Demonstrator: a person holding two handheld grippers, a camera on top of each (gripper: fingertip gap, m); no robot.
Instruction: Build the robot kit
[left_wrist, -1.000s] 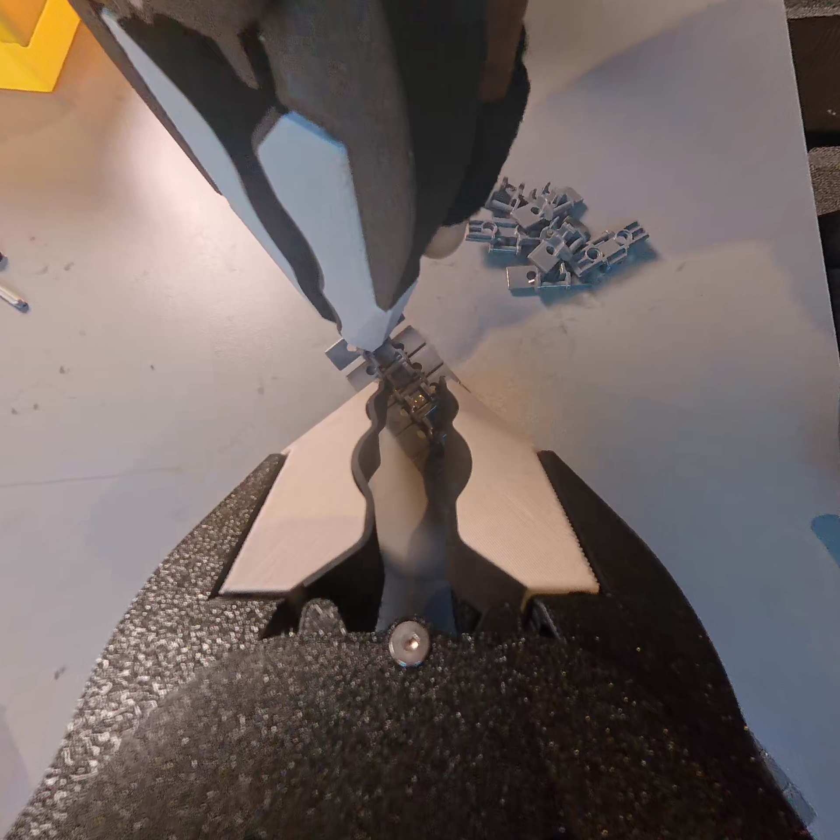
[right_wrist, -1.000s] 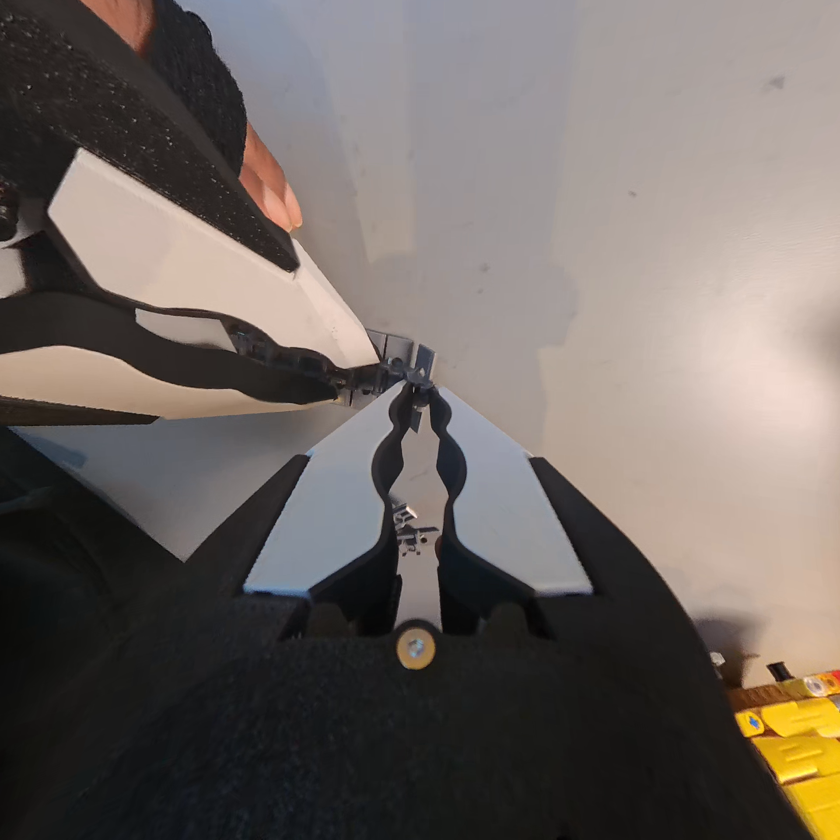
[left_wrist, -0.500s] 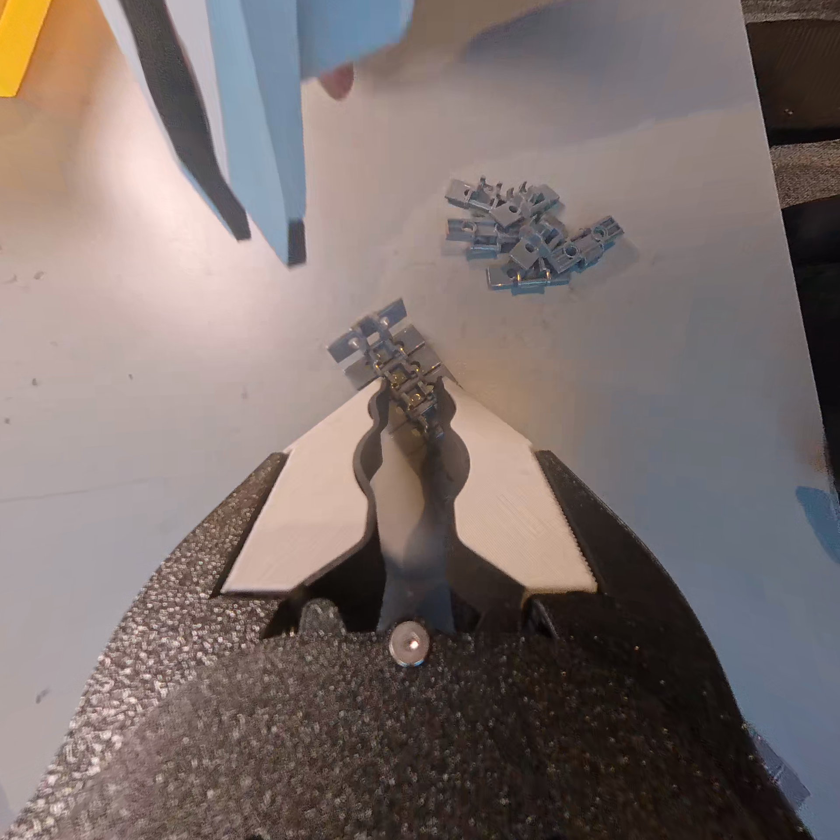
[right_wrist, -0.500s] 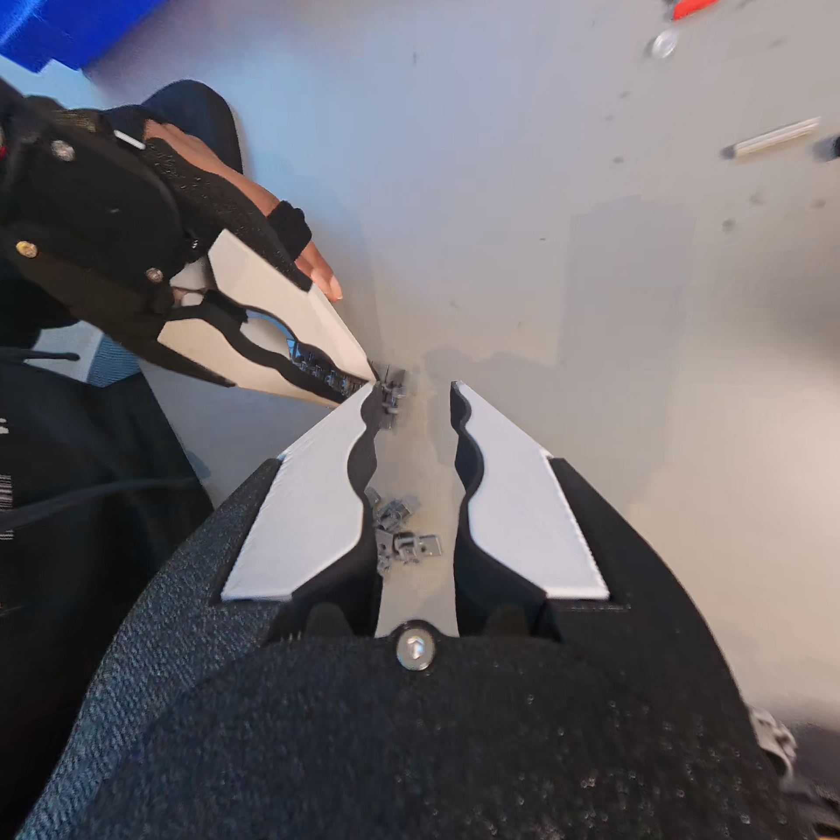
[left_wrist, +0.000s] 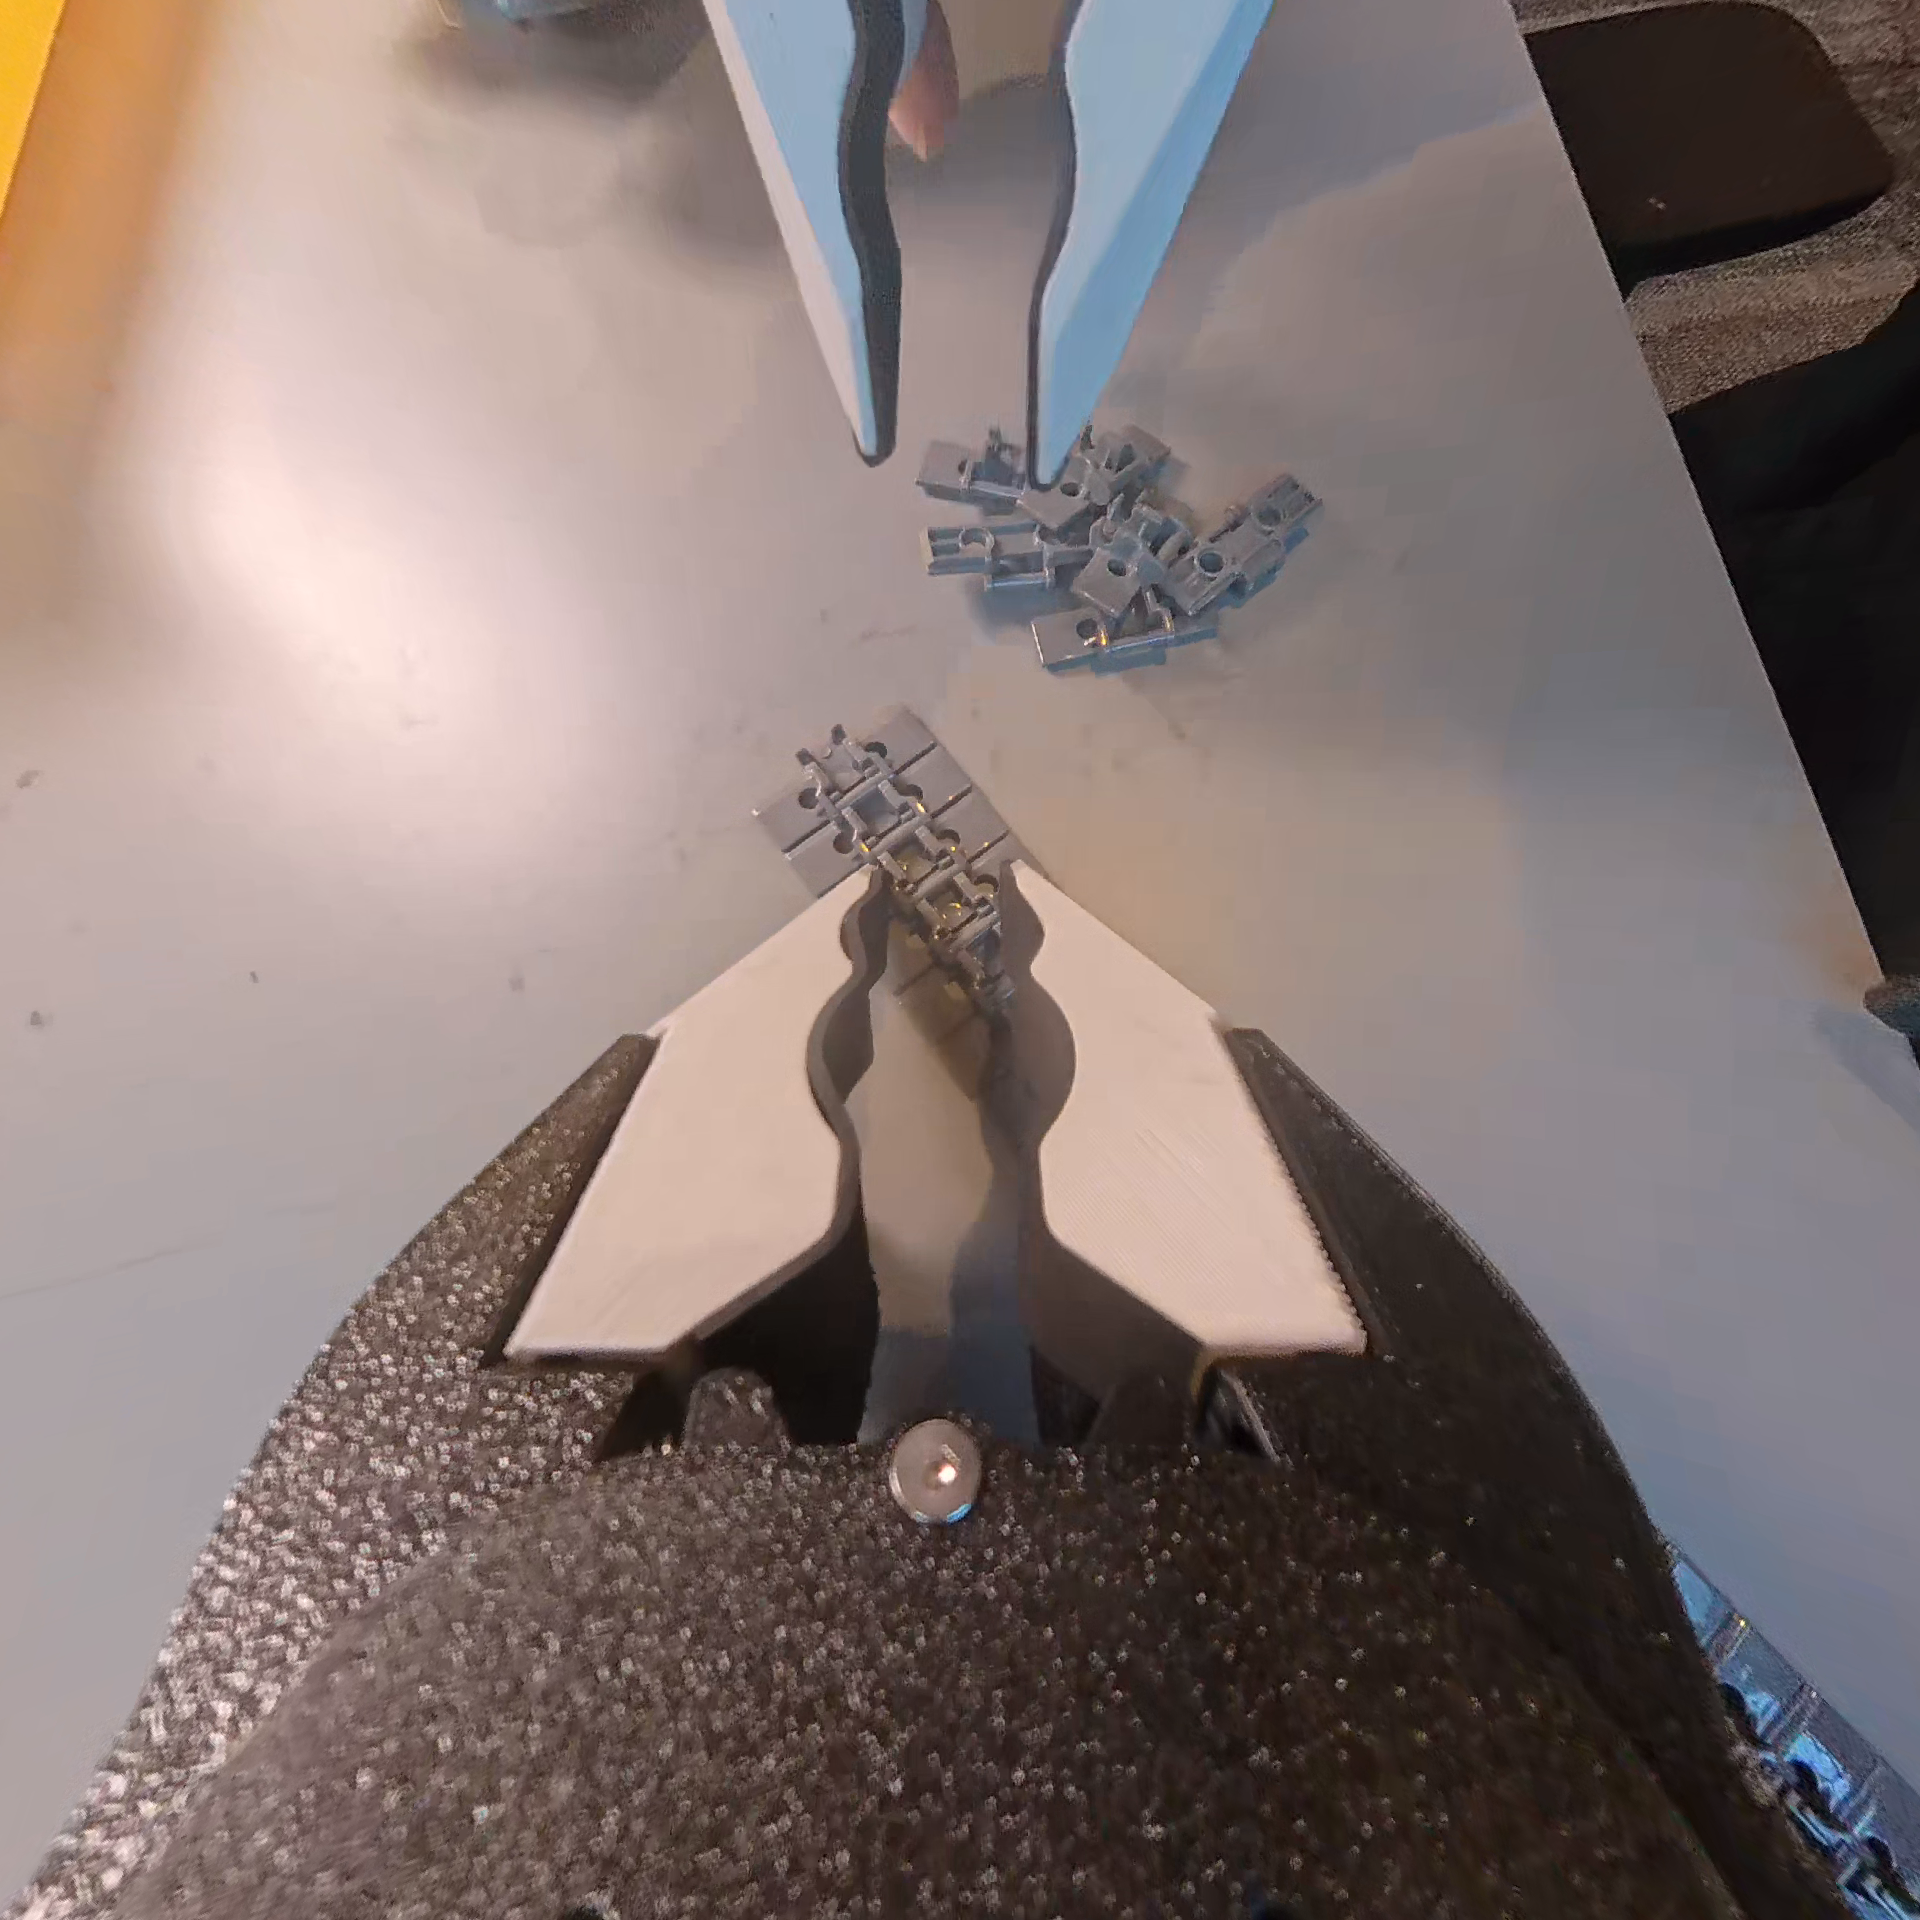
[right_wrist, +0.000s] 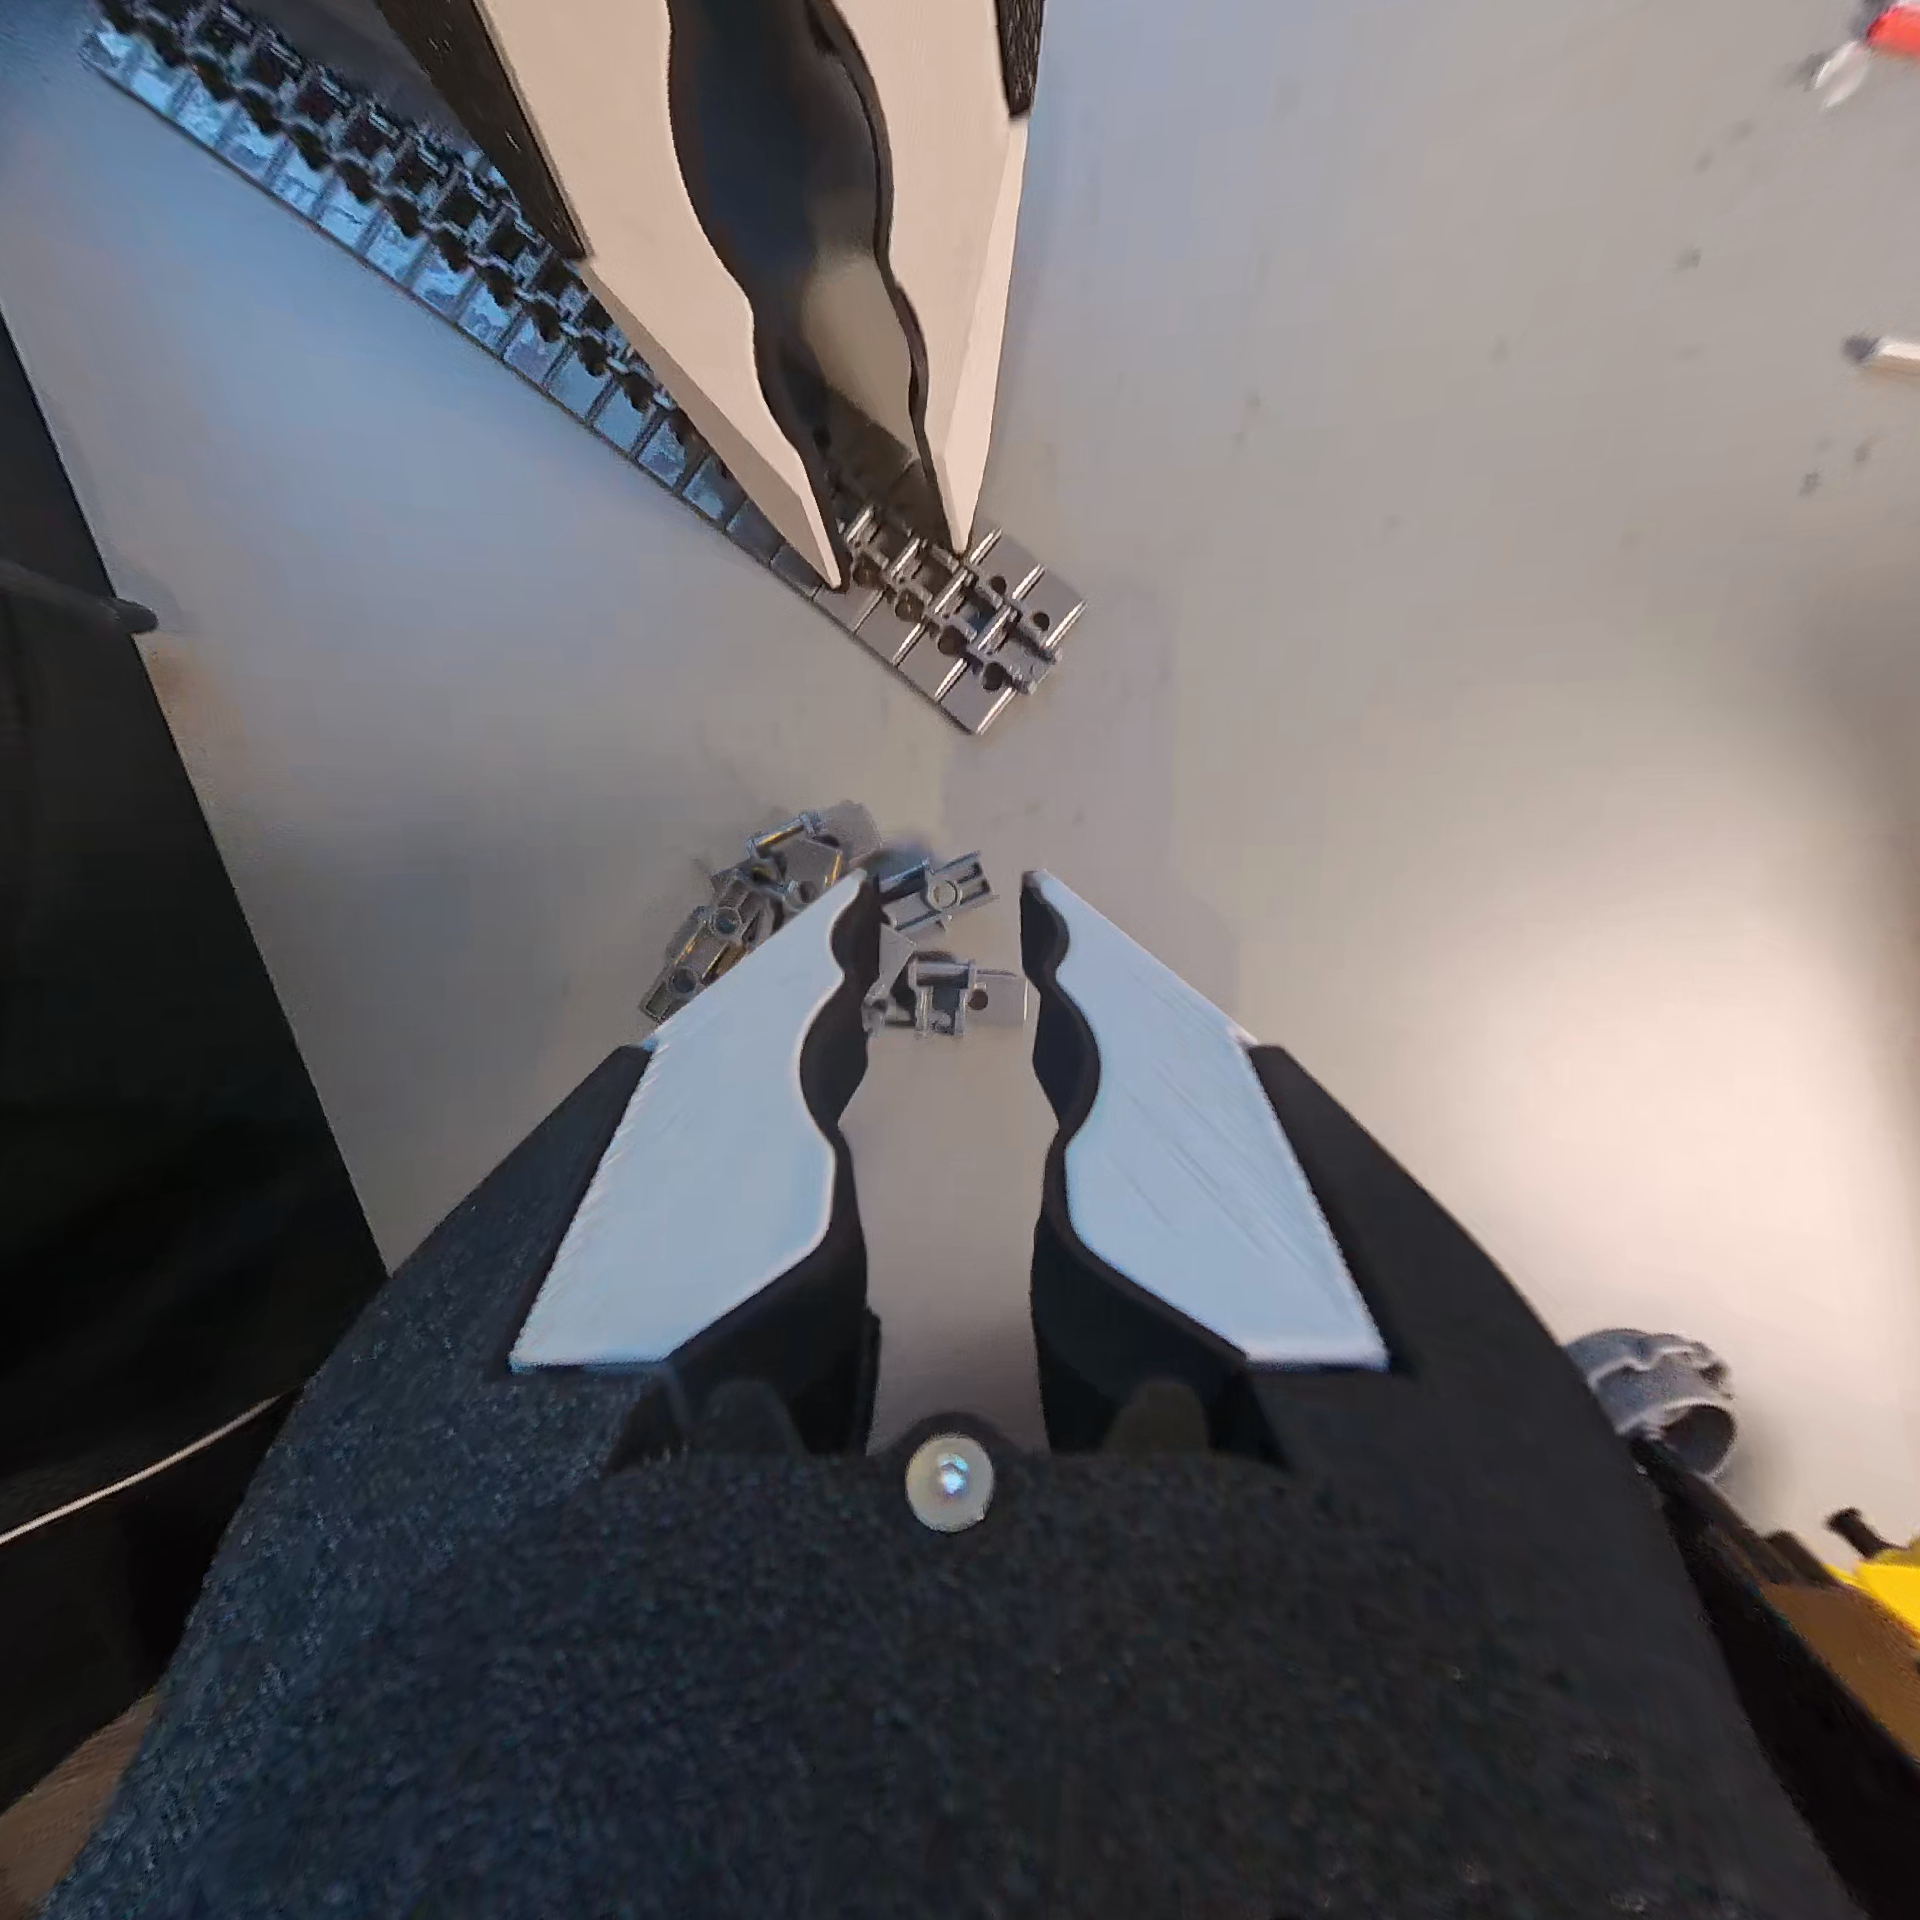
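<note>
Right gripper (right_wrist: 943, 883) shifted over loose grey links (right_wrist: 940, 997); left gripper (left_wrist: 940, 883) pinching ridged track (left_wrist: 883, 810).

Your pale grey bench (left_wrist: 416, 623) scuffed with small dark specks, warm light pooling on it toward ten o'clock, a yellow edge (left_wrist: 16, 125) at its far corner, dark foam padding (left_wrist: 1766, 312) past two o'clock

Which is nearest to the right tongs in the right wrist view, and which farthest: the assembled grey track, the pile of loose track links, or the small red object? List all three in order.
1. Pile of loose track links: between and just ahead of the right tongs.
2. Assembled grey track: farther ahead, its end gripped by the left tongs.
3. Small red object: top right corner, blurred.
</note>
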